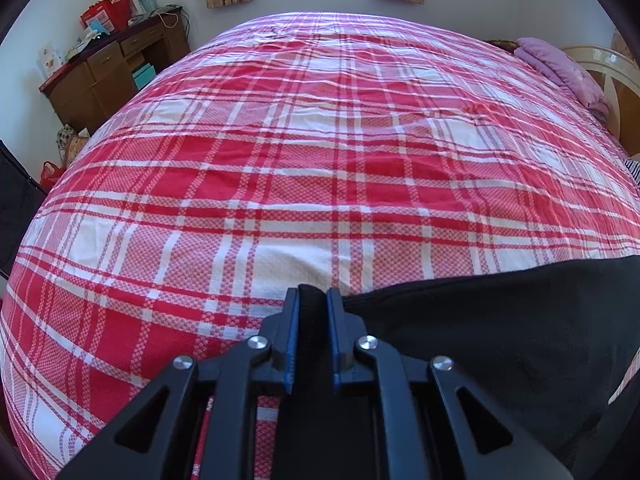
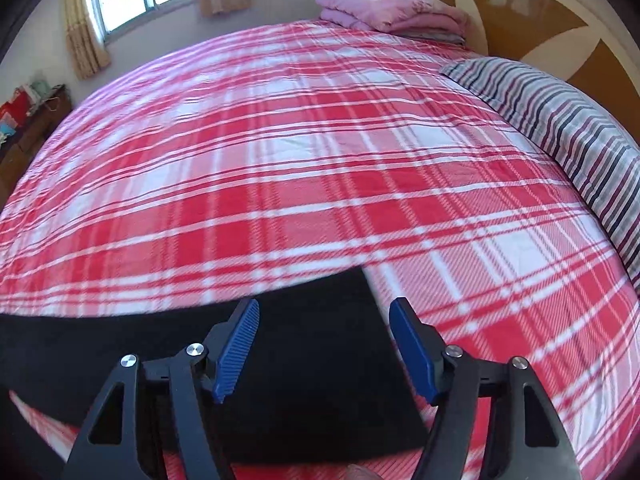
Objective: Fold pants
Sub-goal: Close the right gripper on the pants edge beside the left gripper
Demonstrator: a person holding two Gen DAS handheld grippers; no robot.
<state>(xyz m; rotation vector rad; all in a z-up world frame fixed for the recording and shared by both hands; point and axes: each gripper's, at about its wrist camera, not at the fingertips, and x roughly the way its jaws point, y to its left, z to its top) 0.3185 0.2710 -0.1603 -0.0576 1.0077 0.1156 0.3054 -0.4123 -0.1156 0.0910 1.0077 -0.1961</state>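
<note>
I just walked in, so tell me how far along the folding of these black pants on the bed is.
Partly done: the black pants lie as a flat strip with a squared end. In hand: the left hand-held gripper pinches one edge; the right hand-held gripper hovers open above them. Further folds probably remain.

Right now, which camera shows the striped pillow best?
The right wrist view: the striped pillow lies in full along the bed's right side by the headboard. The left wrist view catches only a striped sliver at its right edge.
</note>
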